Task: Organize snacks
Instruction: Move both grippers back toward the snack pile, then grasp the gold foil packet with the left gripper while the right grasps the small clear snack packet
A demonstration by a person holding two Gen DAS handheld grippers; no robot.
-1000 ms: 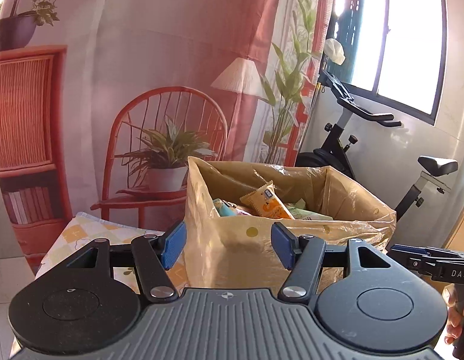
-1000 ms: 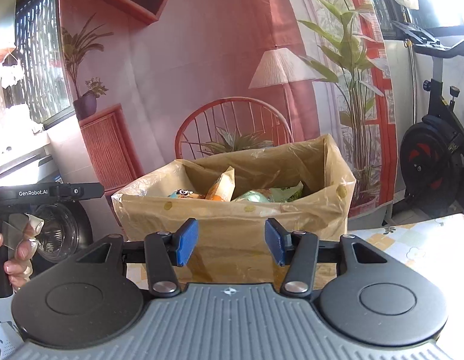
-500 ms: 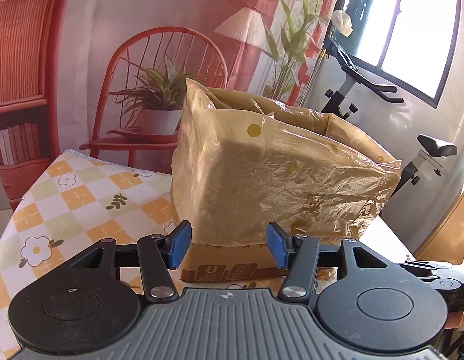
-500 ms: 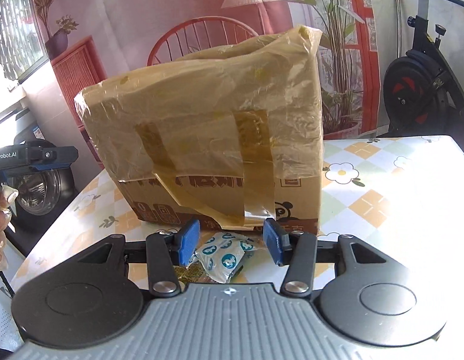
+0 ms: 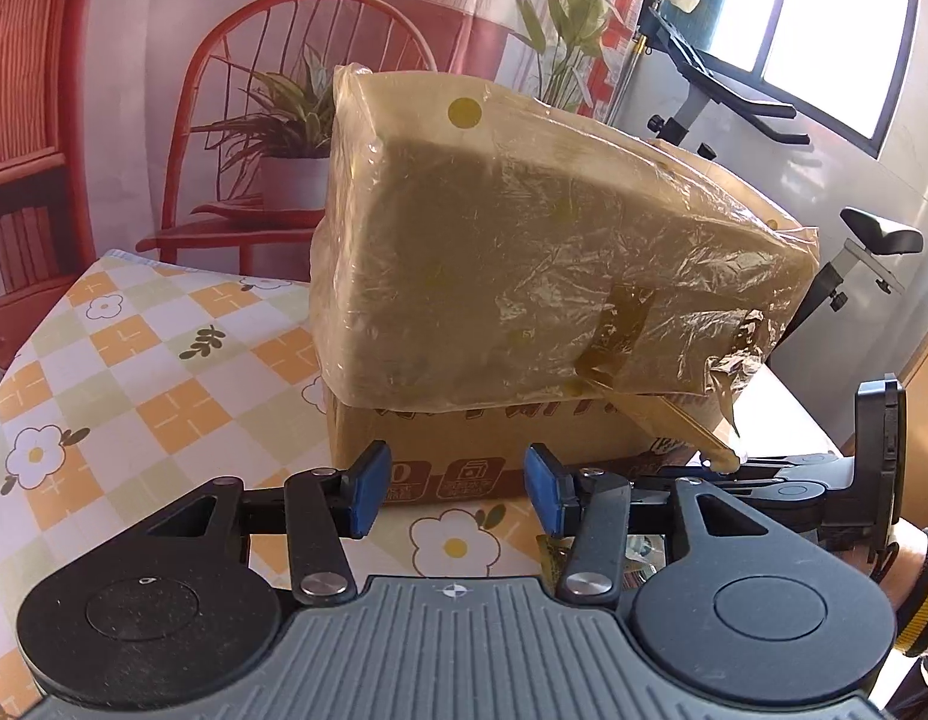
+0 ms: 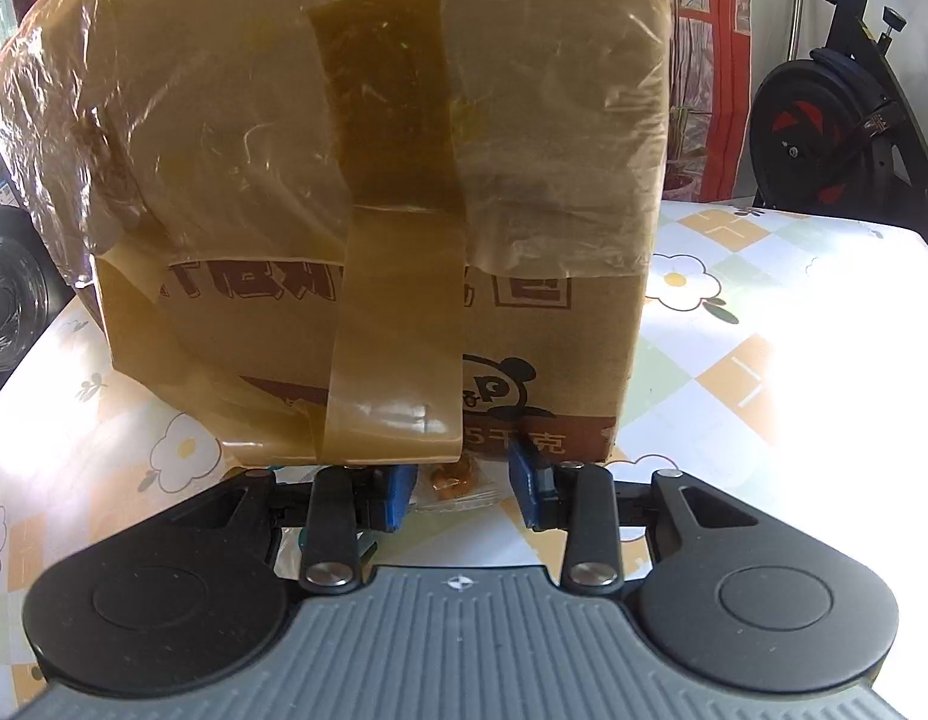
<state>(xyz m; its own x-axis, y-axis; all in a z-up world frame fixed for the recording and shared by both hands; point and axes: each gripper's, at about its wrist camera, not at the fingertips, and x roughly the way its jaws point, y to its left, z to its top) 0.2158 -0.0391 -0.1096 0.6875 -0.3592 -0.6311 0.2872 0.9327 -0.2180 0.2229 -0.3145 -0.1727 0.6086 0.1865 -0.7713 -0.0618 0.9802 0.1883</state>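
Low over the tablecloth [image 5: 134, 360], the left gripper [image 5: 452, 495] is hovering with its blue pads spread apart, nothing lying between them, and its tips are sitting just short of the cardboard box [image 5: 524, 276]. That box is standing on the checked, flowered cloth, its upper part wrapped in a crinkled plastic liner taped down with brown strips. Further right, the right gripper [image 6: 461, 495] is sitting close against the box's base, its pads also parted and flanking a small clear snack packet [image 6: 455, 483] with orange pieces, which is lying on the cloth just beside the box's bottom edge, not clamped. An exercise bike [image 6: 824, 114] is standing beyond the table's right edge.
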